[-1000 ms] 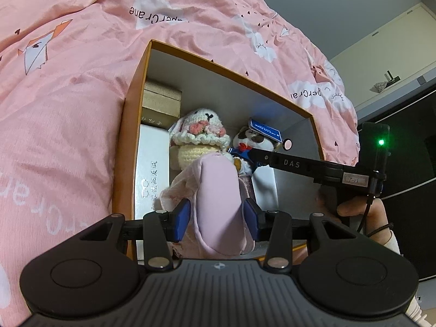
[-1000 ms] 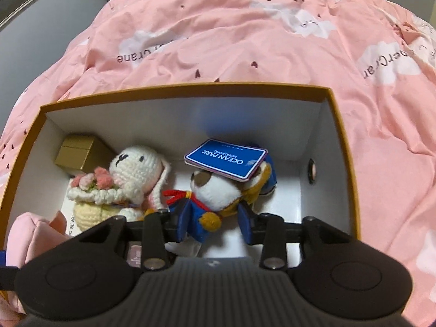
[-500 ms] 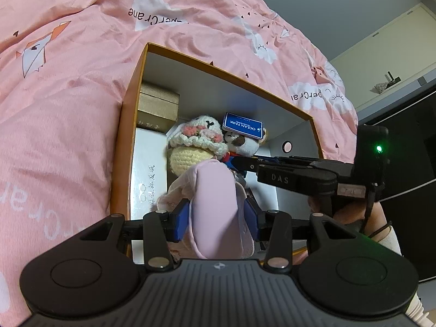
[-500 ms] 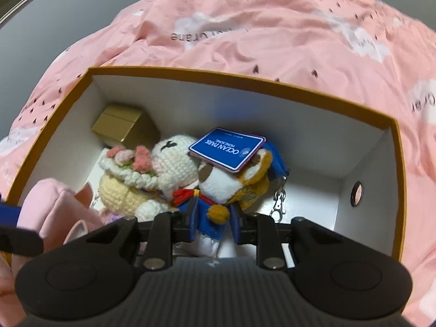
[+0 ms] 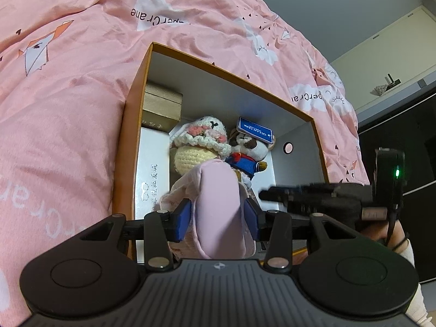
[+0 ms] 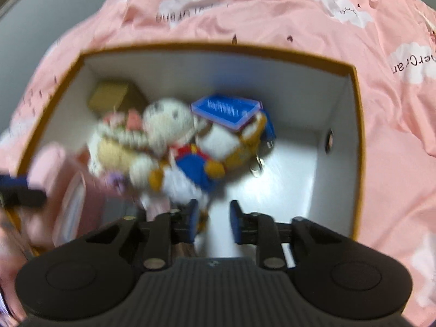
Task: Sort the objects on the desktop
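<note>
- Two grippers are seen over one orange-rimmed box (image 5: 128, 147), which is laid on a pink bedcover (image 5: 68, 87) printed with white clouds, small foxes and letters.
- The bedcover is wrinkled and fills most of both views; behind it a plain grey wall (image 5: 340, 8) is seen.
- At the right of the left wrist view a pale cabinet (image 5: 387, 62) with some small items on a ledge is found, and under it a dark furniture front (image 5: 395, 141).
- The left gripper (image 5: 216, 218) is clamped on a pink soft item (image 5: 218, 212), which is held between the blue pads at the near end of the box.
- The right gripper (image 6: 212, 224) is seen with its jaws set a little apart; they have just been closing. No thing is seen pressed between the pads, although this view is blurred.
- Inside the box, a crocheted bunny (image 5: 201, 141) and a plush in a blue jacket (image 5: 245, 158) are lying side by side, touching; a blue tag (image 5: 254, 130) is resting on the head of the plush.
- A gold box (image 5: 162, 106) is placed in the far left corner, and a white flat box (image 5: 151, 174) is laid along the left wall.
- The white floor of the orange-rimmed box is bare on its right side, where a round hole (image 5: 288, 147) is seen in the end wall.
- At the right edge of the left wrist view, part of a hand behind the right gripper is seen.
</note>
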The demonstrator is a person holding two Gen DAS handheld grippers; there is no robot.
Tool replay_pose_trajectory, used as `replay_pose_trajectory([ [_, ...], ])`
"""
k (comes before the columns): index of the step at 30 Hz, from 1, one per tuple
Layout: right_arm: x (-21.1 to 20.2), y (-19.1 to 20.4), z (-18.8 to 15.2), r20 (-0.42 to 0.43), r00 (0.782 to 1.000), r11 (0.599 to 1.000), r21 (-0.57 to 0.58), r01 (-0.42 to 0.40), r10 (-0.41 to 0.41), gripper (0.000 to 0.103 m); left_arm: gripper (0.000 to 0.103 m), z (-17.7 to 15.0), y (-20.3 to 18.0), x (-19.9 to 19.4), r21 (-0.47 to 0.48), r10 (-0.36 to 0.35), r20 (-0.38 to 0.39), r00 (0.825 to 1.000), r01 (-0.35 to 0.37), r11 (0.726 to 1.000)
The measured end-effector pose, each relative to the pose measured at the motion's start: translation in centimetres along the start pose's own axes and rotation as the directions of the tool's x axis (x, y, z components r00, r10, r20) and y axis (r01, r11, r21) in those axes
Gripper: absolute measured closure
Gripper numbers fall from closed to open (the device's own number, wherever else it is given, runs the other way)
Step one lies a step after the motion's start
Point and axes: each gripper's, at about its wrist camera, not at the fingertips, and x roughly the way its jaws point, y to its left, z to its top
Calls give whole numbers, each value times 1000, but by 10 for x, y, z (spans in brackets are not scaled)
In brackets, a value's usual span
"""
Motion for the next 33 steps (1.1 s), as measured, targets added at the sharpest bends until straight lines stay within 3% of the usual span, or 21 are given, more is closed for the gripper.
replay_pose_trajectory([
  [3,4,8,-7,-58,998,997,-76,19,-23,87,54,0,-1,1,2,3,3,1000,-3,1000],
  [7,16,19,-9,-126,992,991,-127,-29,13,92,54,-1,-2,1,1,3,1,1000,-3,1000],
  [12,24,18,-11,-158,982,990,-69,-119,107,100,54,0,-1,1,-3,-5,2,1000,5,1000],
  [22,23,21,-23,-134,984,988,-77,-132,120,101,54,0,-2,2,3,-2,4,1000,1,1000],
  [29,6,27,-33,-55,998,992,-128,-17,10,98,54,-4,-3,-4,10,8,30,1000,-8,1000],
  [33,-8,13,-27,9,1000,998,-57,15,-15,88,54,-5,-6,-10,13,7,53,999,-8,1000],
])
